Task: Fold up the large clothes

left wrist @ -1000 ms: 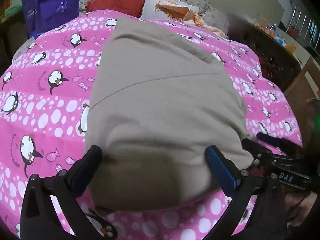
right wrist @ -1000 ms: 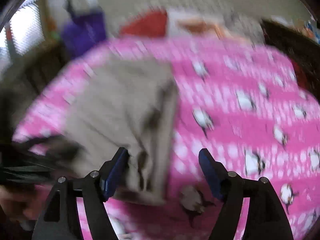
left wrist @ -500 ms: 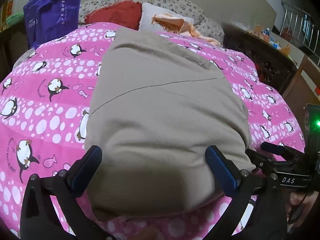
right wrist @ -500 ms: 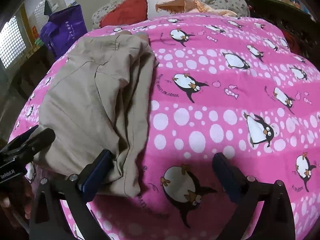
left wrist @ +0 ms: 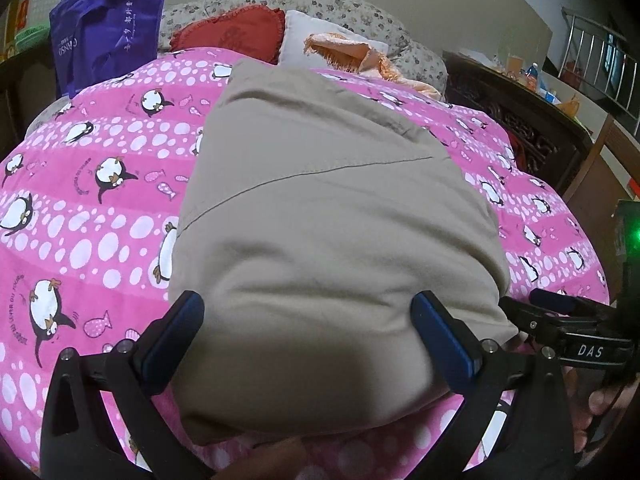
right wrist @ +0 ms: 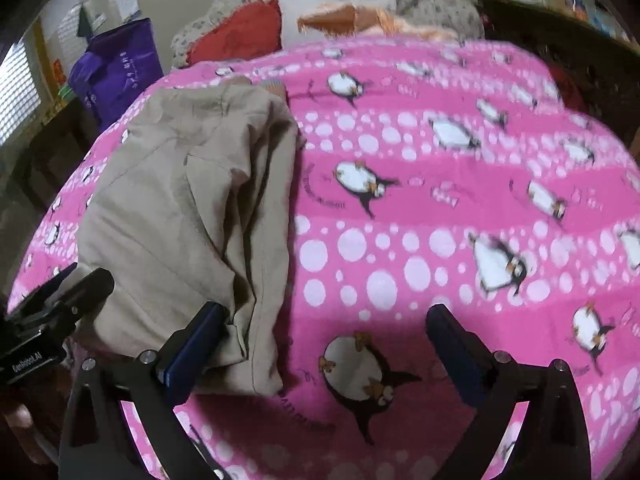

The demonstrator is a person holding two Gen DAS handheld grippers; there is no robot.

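**Folded beige garment lying on the penguin blanket, both grippers released**

Left wrist view: the folded beige cotton garment (left wrist: pixel 328 240) is seen lying flat on the pink fleece blanket printed with penguins and white dots (left wrist: pixel 88 216), reaching from the near edge toward the far pillows. A stitched seam runs slantwise across its upper layer. The left gripper (left wrist: pixel 308 328) is held spread wide over the garment's near end — its blue-padded fingers (left wrist: pixel 176 340) stand to either side of the cloth, and no fabric is seen pinched between them. At the near right the right gripper (left wrist: pixel 560 320) is seen from the side, just beside the garment's right corner, with part of a hand (left wrist: pixel 600 412) beneath it. At the far end a red heart-shaped cushion (left wrist: pixel 236 28), a white pillow (left wrist: pixel 304 36) and an orange fringed cloth (left wrist: pixel 352 54) are seen; a purple shopping bag (left wrist: pixel 104 28) stands at the far left.

Right wrist view: the garment (right wrist: pixel 188 216) is seen at the left, its stacked layers showing along the right edge. The right gripper (right wrist: pixel 324 344) is released and wide open; its left finger lies against the garment's near right corner, while only the blanket (right wrist: pixel 440 216) is seen between the fingers. The left gripper (right wrist: pixel 60 296) is seen at the near left, beside the garment.
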